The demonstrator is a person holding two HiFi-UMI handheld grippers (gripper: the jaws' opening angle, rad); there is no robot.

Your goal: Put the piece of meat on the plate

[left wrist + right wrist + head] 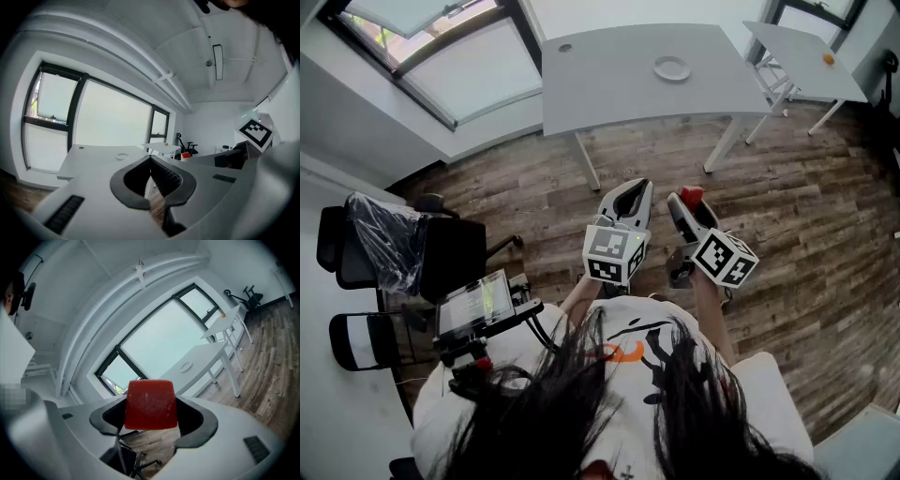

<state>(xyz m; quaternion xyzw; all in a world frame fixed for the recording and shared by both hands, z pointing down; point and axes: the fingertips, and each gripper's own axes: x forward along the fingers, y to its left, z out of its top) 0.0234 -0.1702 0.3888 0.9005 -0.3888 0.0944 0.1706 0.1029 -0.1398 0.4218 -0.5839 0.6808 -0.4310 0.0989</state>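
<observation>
On the left, the left hand-held gripper (630, 192) is held over the wooden floor (534, 187), and its jaws are pressed together with nothing between them. Far ahead, a white plate (672, 67) is seen on the grey counter (600, 89). On the right, the red piece of meat (151, 404) is pinched in the right hand-held gripper (688, 202), well apart from the plate.

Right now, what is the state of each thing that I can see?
Right gripper: shut on the piece of meat.
Piece of meat: held in the air, not on the plate.
Plate: empty, on the grey table.
Left gripper: shut, empty.
</observation>
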